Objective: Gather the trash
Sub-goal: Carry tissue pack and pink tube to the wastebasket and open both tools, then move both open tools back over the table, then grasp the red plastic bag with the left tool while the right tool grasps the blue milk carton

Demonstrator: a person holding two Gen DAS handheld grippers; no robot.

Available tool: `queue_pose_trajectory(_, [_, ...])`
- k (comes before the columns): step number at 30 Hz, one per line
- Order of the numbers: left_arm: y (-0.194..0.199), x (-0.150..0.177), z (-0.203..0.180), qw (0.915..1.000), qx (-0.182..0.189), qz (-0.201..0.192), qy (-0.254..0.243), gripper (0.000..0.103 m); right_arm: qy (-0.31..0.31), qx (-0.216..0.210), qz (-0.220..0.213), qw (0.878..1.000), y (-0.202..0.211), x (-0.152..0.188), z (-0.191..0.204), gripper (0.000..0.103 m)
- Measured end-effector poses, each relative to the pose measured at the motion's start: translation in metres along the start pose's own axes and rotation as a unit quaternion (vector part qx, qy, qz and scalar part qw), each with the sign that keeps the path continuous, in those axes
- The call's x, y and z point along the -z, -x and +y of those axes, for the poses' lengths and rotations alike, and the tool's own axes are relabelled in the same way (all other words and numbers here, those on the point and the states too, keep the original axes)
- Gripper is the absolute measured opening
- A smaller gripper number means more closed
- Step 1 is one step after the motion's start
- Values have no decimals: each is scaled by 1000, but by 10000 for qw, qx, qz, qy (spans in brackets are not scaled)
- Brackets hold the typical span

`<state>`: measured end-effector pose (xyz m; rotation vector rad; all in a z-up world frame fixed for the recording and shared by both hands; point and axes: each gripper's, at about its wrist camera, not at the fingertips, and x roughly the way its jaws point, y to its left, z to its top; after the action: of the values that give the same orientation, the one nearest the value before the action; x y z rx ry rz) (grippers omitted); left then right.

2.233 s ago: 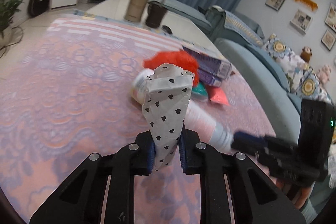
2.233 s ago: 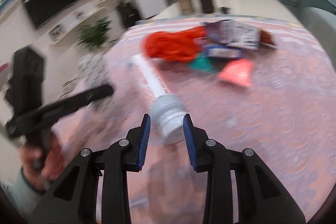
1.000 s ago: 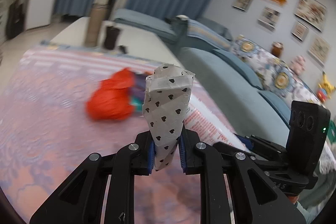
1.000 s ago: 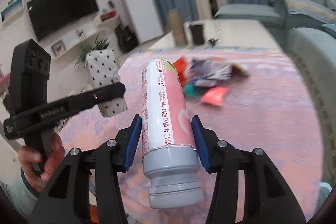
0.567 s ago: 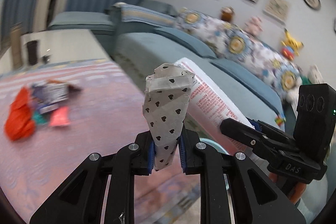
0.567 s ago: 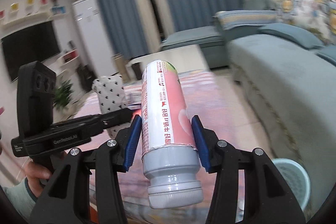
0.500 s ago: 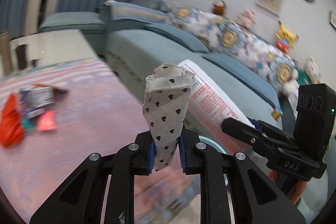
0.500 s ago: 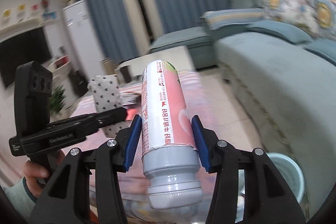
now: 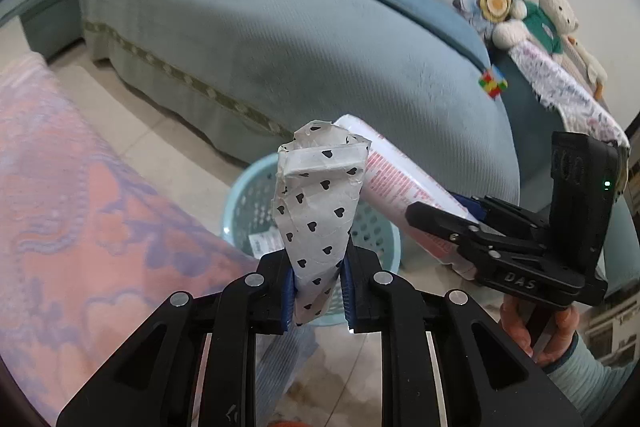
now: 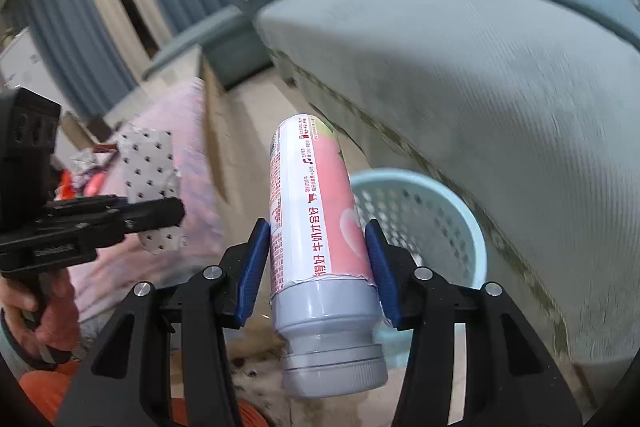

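My left gripper is shut on a crumpled white paper carton with black hearts, held upright over a light blue trash basket on the floor. My right gripper is shut on a pink and white drink bottle, grey cap toward the camera, beside and above the same basket. In the left wrist view the bottle and right gripper are just right of the carton. In the right wrist view the carton and left gripper are at left.
A teal sofa with floral cushions and plush toys stands right behind the basket. The pink and purple tablecloth covers the table edge at left. Some paper scrap lies inside the basket. Remaining trash lies on the table, blurred.
Both grippers have swung from the table toward the sofa and down, each still holding its item. The blue basket now sits directly beneath and ahead of them.
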<state>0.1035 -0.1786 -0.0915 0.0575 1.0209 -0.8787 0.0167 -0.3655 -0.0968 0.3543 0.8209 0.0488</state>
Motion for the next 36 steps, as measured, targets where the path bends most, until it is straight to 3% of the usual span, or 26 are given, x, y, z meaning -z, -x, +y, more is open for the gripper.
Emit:
queue_pose_trajectory(4, [-13, -4, 5, 9999, 38, 88, 134, 48, -314, 223, 324, 9987, -22, 8, -19, 47])
queue_pose_trajectory(8, [-17, -4, 13, 9997, 31, 175, 190, 55, -575, 325, 411, 9970, -33, 9, -34, 47])
queue_pose_trajectory(16, [-10, 6, 11, 9999, -83, 115, 45, 55, -512, 440, 401, 9969, -31, 10, -32, 47])
queue_pose_trajectory(21, [30, 12, 22, 9995, -141, -249, 118, 55, -230, 155, 142, 9995, -13, -2, 1, 47])
queue_pose_trajectory(23, [59, 14, 29, 9981, 21, -571, 234, 64, -10, -34, -68, 10000, -5, -9, 21, 47])
queue_pose_trajectory(30, [174, 41, 73, 9801, -728, -1727, 659, 71, 710, -727, -544, 9933, 6, -31, 111, 47])
queue_pose_trajectory(32, [204, 54, 92, 9701, -938, -2051, 893, 75, 865, -922, -594, 9902, 4, -36, 137, 47])
queue_pose_trajectory(35, [248, 76, 126, 9488, -1443, -2462, 1354, 76, 1173, -1258, -609, 9832, -4, -43, 184, 47])
queue_pose_trajectory(36, [266, 89, 142, 9371, -1672, -2630, 1575, 77, 1320, -1350, -623, 9800, -7, -44, 200, 47])
